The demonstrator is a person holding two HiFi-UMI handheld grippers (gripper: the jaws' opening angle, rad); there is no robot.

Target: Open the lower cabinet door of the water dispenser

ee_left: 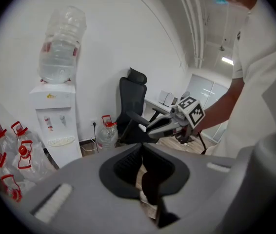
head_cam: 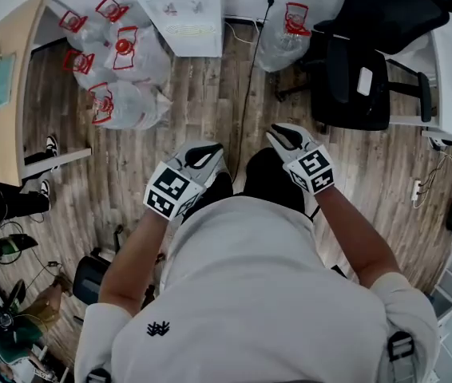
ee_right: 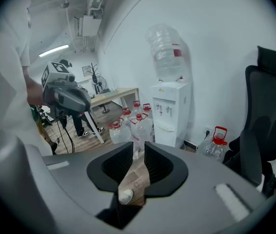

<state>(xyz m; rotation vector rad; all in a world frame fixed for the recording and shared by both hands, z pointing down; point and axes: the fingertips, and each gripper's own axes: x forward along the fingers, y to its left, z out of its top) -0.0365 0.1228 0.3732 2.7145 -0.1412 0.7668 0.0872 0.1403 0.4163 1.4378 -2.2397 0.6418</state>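
The white water dispenser point(head_cam: 180, 10) stands against the far wall with a clear bottle on top point(ee_left: 60, 43). It also shows in the right gripper view point(ee_right: 169, 111), a good way ahead of both grippers. Its lower front is partly hidden by bottles and my gripper bodies. My left gripper point(head_cam: 210, 152) is held out over the wooden floor; in its own view point(ee_left: 142, 147) the pads meet with nothing between them. My right gripper point(head_cam: 278, 134) hangs beside it; in its own view point(ee_right: 139, 147) a narrow gap shows between the pads, and it holds nothing.
Several clear water bottles with red caps point(head_cam: 122, 62) lie left of the dispenser, and one more point(head_cam: 286, 30) to its right. A black power cable point(head_cam: 250, 70) runs down the floor. A black office chair point(head_cam: 362, 70) stands right, a wooden desk point(head_cam: 2, 86) left.
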